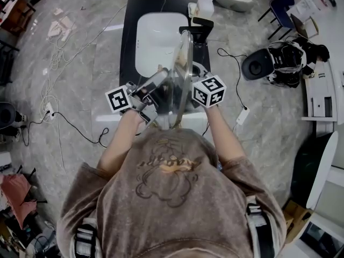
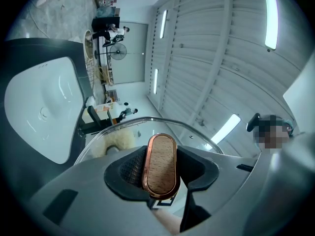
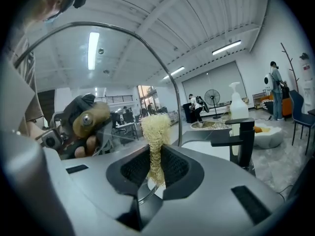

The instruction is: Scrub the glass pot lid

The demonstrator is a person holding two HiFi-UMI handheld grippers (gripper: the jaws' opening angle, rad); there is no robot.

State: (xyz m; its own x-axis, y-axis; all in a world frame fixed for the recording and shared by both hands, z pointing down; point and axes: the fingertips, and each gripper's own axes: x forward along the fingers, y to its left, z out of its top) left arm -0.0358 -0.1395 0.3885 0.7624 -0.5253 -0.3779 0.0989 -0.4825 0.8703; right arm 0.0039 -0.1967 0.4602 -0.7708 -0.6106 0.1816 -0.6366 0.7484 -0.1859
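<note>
The glass pot lid (image 1: 181, 63) stands on edge over the sink, between my two grippers. My left gripper (image 2: 160, 168) is shut on the lid's oval wooden knob (image 2: 160, 163), which has a copper rim; the glass dome (image 2: 197, 134) spreads out beyond it. In the head view the left gripper (image 1: 159, 85) meets the lid from the left. My right gripper (image 3: 156, 166) is shut on a pale fibrous scrubber (image 3: 156, 132), close to the lid's rim (image 3: 165, 73). Through the glass I see the knob (image 3: 91, 118) and the left jaws. The right gripper (image 1: 188, 95) sits on the lid's right side.
A white basin (image 1: 157, 36) is set in a black counter (image 1: 131, 31) below the lid. A black faucet (image 3: 241, 136) and a white pump bottle (image 3: 236, 107) stand at the far side. Cables, a chair (image 1: 285, 9) and gear lie on the marble floor around.
</note>
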